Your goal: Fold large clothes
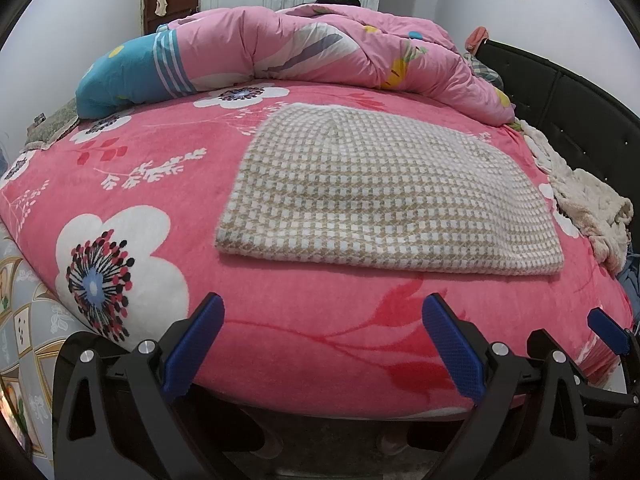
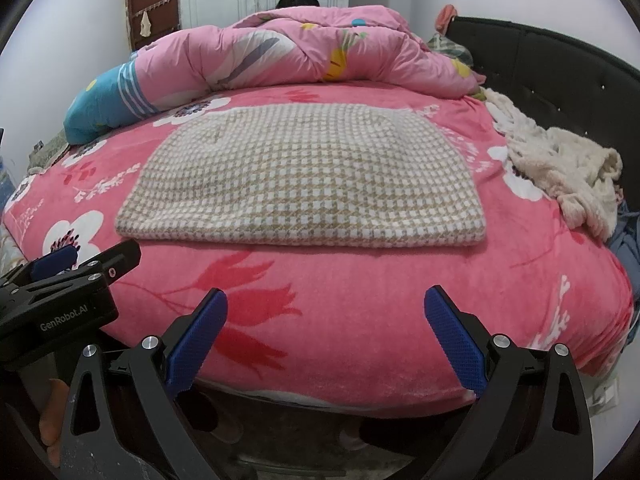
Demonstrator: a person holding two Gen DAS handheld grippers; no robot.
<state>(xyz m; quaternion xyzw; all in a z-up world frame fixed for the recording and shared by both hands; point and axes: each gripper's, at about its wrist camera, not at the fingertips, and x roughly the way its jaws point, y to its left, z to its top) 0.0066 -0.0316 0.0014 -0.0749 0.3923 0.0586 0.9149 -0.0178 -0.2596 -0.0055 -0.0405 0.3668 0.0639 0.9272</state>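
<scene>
Sweater [image 2: 300, 176], checked, already folded flat on bed [image 2: 360, 320], long axis left-right, dead ahead. Right gripper [image 2: 326, 336] centred on it, left gripper [image 1: 324, 340] offset left. Both jaws wide open, empty.

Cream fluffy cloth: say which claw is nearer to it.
Right. The right claw hangs at the bed's near edge, the cream fluffy cloth ahead to its right; the left claw is farther off, on the right claw's other side.

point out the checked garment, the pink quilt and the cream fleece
checked garment [image 2: 304, 184], right wrist view, middle of the folded top
pink quilt [image 2: 304, 48], right wrist view, middle of the heap
cream fleece [image 1: 580, 196], left wrist view, crumpled middle
</scene>
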